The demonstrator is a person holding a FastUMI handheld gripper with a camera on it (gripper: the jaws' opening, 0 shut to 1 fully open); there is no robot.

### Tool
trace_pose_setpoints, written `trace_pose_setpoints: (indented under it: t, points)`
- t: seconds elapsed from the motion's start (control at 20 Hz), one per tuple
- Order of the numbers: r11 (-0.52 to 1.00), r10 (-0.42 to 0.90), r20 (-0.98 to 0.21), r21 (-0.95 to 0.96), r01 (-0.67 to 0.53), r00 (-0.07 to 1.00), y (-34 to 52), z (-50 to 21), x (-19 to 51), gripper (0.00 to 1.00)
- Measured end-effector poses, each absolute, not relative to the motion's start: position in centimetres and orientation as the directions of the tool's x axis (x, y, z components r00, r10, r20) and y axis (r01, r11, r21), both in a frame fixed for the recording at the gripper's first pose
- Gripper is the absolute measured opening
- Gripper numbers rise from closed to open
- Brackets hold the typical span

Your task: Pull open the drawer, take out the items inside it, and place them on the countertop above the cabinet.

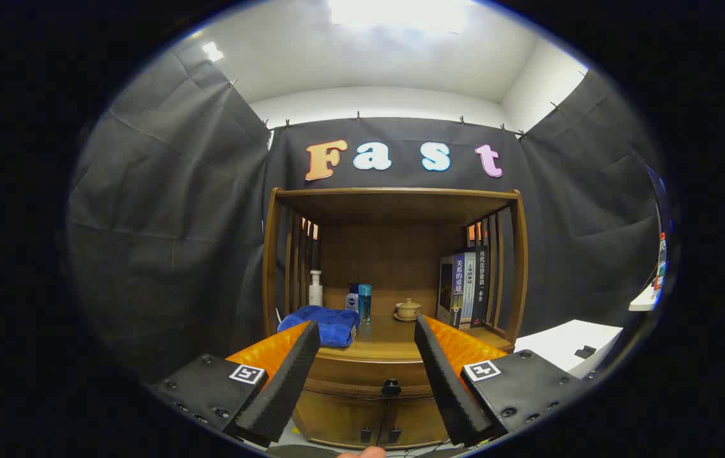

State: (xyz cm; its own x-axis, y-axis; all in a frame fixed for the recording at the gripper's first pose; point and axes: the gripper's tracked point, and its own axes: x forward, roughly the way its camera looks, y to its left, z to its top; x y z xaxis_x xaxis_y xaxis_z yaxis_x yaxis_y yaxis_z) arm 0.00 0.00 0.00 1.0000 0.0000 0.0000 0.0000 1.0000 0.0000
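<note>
A wooden cabinet (pixel 394 267) stands against the booth's back wall, some way beyond my fingers. Its drawer (pixel 368 375) is shut, with a dark round knob (pixel 391 386) on its front, low between my fingers. The countertop (pixel 387 340) above the drawer holds a folded blue cloth (pixel 323 324), a white pump bottle (pixel 316 288), a small blue jar and a teal bottle (pixel 365 301), a small clay teapot (pixel 408 309) and several upright books (pixel 464 286). My gripper (pixel 367 331) is open, with nothing between its fingers. What the drawer holds is hidden.
Two lower cabinet doors (pixel 368 423) with small handles sit under the drawer. A white table (pixel 569 346) with a small dark object stands to the right of the cabinet. Side slats and a top shelf enclose the countertop. A fingertip (pixel 362 453) shows below my fingers.
</note>
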Motion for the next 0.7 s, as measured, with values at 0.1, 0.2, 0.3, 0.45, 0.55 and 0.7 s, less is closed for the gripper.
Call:
trace_pose_setpoints:
  t: [0.1, 0.2, 0.3, 0.45, 0.55, 0.7]
  points:
    - [1.000, 0.003, -0.003, 0.002, -0.003, 1.000, 0.10, -0.19, 0.00, 0.98]
    - [1.000, 0.007, -0.009, 0.002, -0.007, 1.000, 0.16, -0.31, 0.08, 0.98]
    - [1.000, 0.010, -0.012, 0.002, -0.010, 1.000, 0.12, -0.26, 0.15, 0.98]
    - [1.000, 0.012, -0.010, 0.002, -0.012, 1.000, -0.06, -0.16, 0.37, 0.98]
    - [1.000, 0.013, -0.013, 0.001, -0.013, 1.000, -0.24, -0.21, 0.49, 0.98]
    - [1.000, 0.015, -0.016, 0.002, -0.015, 1.000, -0.19, -0.21, 0.82, 0.98]
